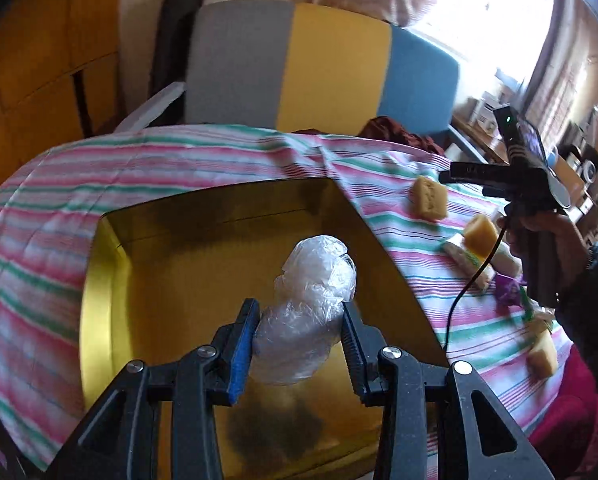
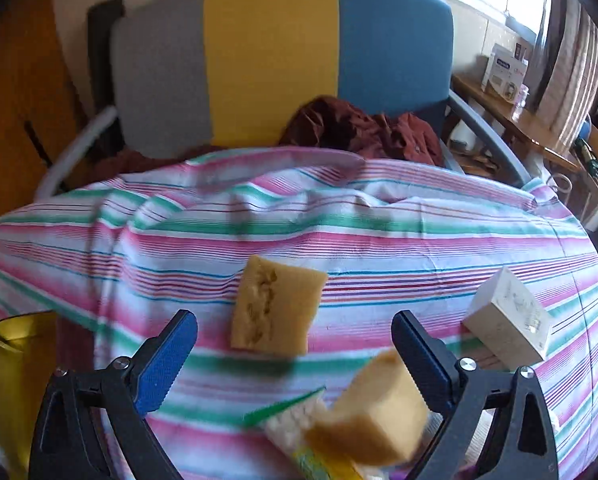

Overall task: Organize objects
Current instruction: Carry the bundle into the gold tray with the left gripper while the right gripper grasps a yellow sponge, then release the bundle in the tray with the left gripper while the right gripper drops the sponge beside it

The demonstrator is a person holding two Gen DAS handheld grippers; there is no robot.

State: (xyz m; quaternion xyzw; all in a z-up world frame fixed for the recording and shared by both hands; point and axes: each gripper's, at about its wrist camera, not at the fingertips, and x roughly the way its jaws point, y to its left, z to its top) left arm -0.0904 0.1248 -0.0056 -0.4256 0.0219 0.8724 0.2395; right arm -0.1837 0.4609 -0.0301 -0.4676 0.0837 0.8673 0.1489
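Now the left gripper [image 1: 299, 336], jaws clamped on the plastic-wrapped bundle [image 1: 311, 304], hangs over the empty gold box [image 1: 99, 304], while the right gripper [image 2: 295, 344], jaws wide open, hovers over sponges [image 2: 275, 304] left on the table [image 2: 379, 236].

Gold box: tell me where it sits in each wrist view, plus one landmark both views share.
Left wrist: gold box fills the centre, beneath the left gripper.
Right wrist: only a corner shows at the lower left edge.
Shared landmark: the grey-yellow-blue chair back.

The box [image 1: 203, 264] sits on the tablecloth [image 1: 99, 168], left of the sponges [image 1: 430, 199]; a carton [image 2: 509, 316] lies right of them, seemingly apart; behind stands a chair [image 2: 271, 60].
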